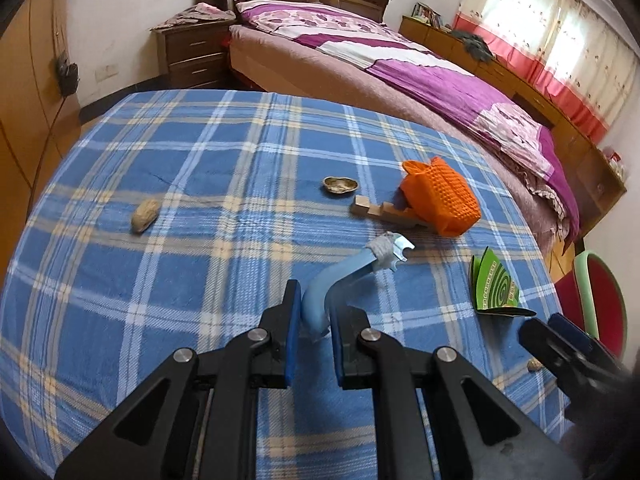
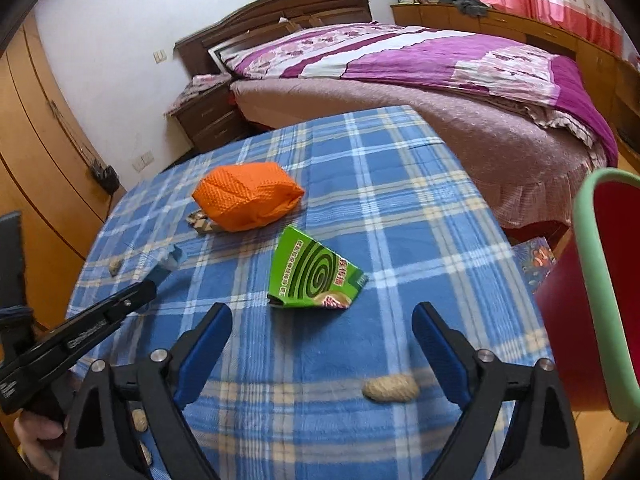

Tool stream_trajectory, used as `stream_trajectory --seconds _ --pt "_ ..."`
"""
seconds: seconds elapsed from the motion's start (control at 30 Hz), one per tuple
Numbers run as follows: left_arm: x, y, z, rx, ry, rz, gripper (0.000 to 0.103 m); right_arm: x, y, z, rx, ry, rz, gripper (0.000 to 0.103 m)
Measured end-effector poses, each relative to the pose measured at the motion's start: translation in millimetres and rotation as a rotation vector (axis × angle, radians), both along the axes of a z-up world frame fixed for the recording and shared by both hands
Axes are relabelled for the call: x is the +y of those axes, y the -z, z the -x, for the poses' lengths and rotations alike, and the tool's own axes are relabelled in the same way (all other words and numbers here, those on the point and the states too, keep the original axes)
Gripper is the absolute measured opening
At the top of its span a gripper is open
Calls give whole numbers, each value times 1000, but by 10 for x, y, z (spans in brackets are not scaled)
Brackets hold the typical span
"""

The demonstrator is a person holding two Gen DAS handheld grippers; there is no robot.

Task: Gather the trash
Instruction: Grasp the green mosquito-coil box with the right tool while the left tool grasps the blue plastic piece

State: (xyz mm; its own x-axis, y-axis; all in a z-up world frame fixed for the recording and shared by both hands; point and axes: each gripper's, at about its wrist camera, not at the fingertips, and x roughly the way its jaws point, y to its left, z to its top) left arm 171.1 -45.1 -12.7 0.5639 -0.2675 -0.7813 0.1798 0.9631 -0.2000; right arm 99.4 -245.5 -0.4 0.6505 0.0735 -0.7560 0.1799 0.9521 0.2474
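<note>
My left gripper [image 1: 314,312] is shut on the light blue curved handle of a small tool [image 1: 320,300], whose taped metal head [image 1: 394,252] points away over the plaid tablecloth [image 1: 200,280]. From the right wrist view, the left gripper [image 2: 100,320] shows at the left. My right gripper [image 2: 322,344] stands open above the cloth. A peanut [image 2: 390,388] lies between its fingers, near the right one. A crushed green mosquito-coil box [image 2: 316,276] sits just beyond the fingertips. More peanuts [image 1: 145,216] and an empty shell half [image 1: 340,185] lie on the cloth.
An orange mesh cloth [image 1: 438,196] rests on a stepped wooden block [image 1: 380,212]. A red bin with a green rim [image 2: 600,280] stands beside the table's right edge. Behind the table are a bed [image 1: 400,64] and a nightstand [image 1: 192,52].
</note>
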Motion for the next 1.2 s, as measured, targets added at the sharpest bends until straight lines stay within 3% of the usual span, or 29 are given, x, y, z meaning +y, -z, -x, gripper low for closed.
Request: stream_trajectory --seconds 0.4,0.53,0.6,0.67,0.73,0.83,1.2 --pt "42 49 -1 15 4 22 14 167 166 -313 61 -36 148 93" --pt "44 45 -2 15 2 27 14 218 172 -303 56 -36 225 76" --pt "45 41 1 15 2 29 14 215 154 -291 50 -30 223 63" --pt "47 33 14 14 4 32 14 185 150 -281 47 -28 208 62" --pt "43 17 38 10 6 33 14 145 133 -256 41 -16 191 54" --pt "39 -20 74 4 10 39 14 25 109 -195 28 3 111 54" --pt "-38 -199 220 -31 42 58 14 -208 -192 214 -79 71 43 54"
